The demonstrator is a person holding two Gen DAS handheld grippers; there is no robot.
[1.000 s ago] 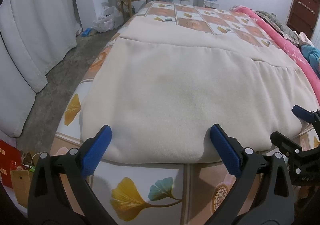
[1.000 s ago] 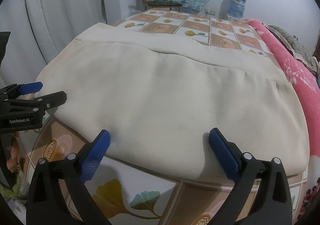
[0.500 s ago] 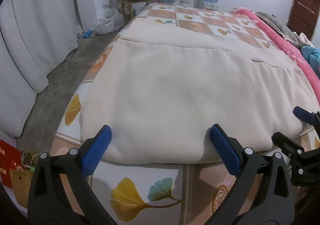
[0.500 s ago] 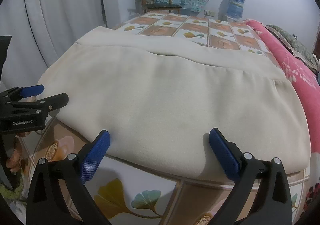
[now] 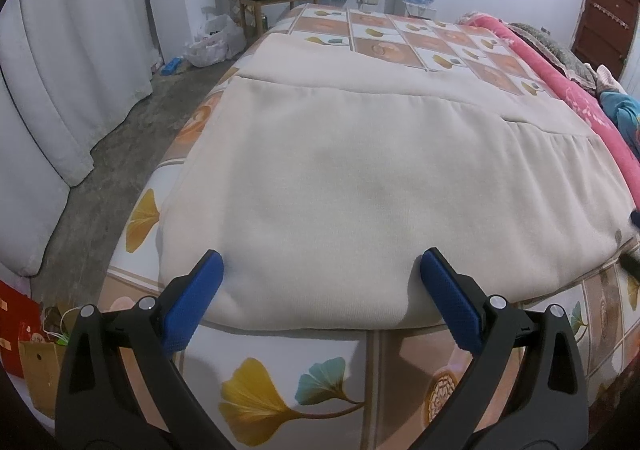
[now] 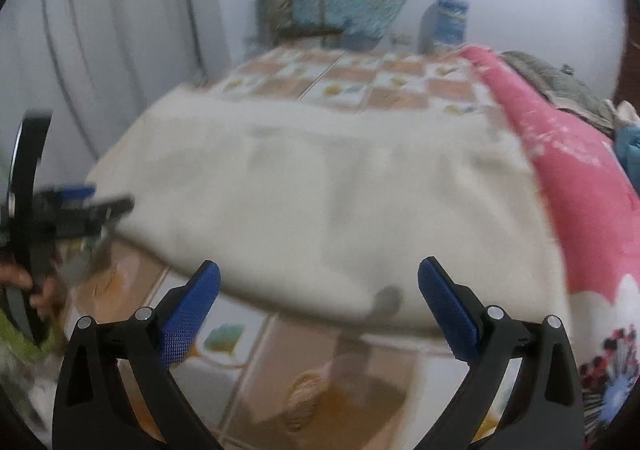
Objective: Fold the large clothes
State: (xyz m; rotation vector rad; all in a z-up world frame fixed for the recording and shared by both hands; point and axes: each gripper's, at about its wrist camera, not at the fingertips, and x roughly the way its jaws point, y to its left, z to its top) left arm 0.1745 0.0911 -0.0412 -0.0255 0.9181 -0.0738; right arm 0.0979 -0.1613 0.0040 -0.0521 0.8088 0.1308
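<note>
I see the bed with the ginkgo-leaf tiled sheet (image 5: pixel 304 382) | large cream fleece garment (image 5: pixel 360 186) spread flat across it | my left gripper (image 5: pixel 322 298) wide open, empty, at its near hem | my right gripper (image 6: pixel 320 300) likewise, view blurred

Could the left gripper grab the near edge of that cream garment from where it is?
Probably yes. The left gripper has its jaws wide open, straddling the near hem of the cream garment, which lies flat on the patterned bedsheet with nothing between them.
</note>
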